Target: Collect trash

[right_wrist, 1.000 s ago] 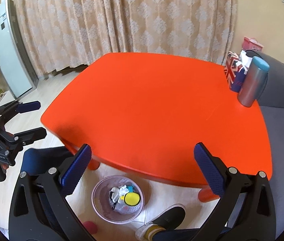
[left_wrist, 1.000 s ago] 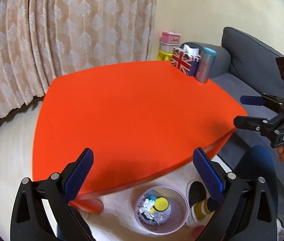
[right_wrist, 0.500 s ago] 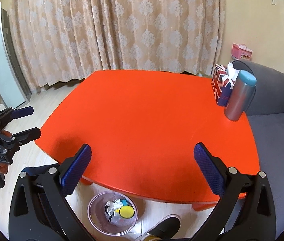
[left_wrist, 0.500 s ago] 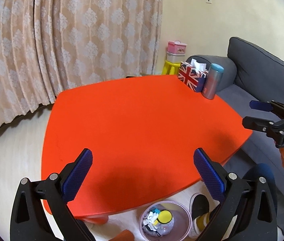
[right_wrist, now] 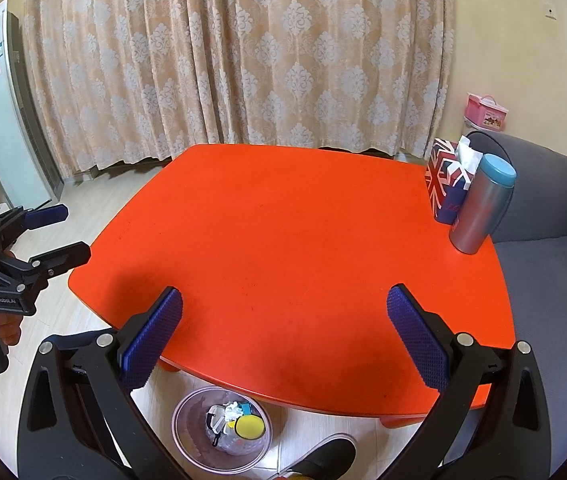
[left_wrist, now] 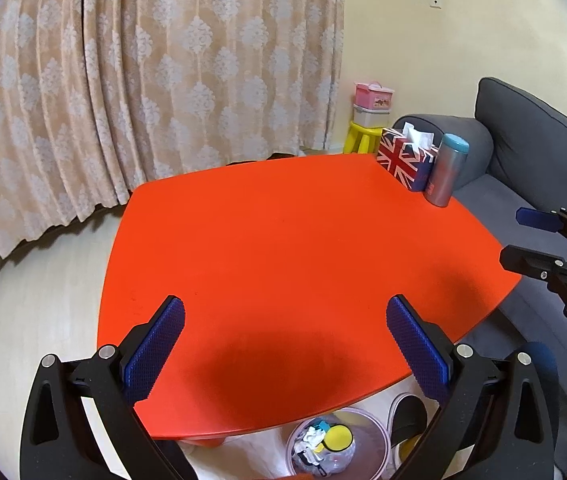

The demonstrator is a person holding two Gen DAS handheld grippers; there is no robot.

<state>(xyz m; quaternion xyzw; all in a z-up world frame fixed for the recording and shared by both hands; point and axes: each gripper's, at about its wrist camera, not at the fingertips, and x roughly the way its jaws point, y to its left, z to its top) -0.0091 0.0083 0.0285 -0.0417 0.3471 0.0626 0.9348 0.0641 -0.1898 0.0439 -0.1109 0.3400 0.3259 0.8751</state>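
A clear trash bin [left_wrist: 325, 446] stands on the floor under the near edge of the orange table [left_wrist: 283, 240]; it holds a yellow round thing, white scraps and other bits. It also shows in the right wrist view [right_wrist: 222, 428]. My left gripper [left_wrist: 283, 340] is open and empty above the table's near edge. My right gripper [right_wrist: 283, 332] is open and empty over the near edge too. Each gripper shows in the other's view: the right one [left_wrist: 523, 236] at the far right, the left one [right_wrist: 63, 236] at the far left. No loose trash shows on the table.
A Union Jack tissue box [left_wrist: 405, 160] and a silver tumbler with a blue lid [left_wrist: 445, 170] stand at the table's far right corner. A grey sofa [left_wrist: 531, 152] is on the right, curtains [left_wrist: 163, 60] behind, a yellow stool [left_wrist: 363, 136] with pink boxes. A shoe [right_wrist: 323, 460] is by the bin.
Both grippers have risen and tilted up, so the table sits lower and farther in both views and the bin has slid toward the bottom edge. Both stayed open.
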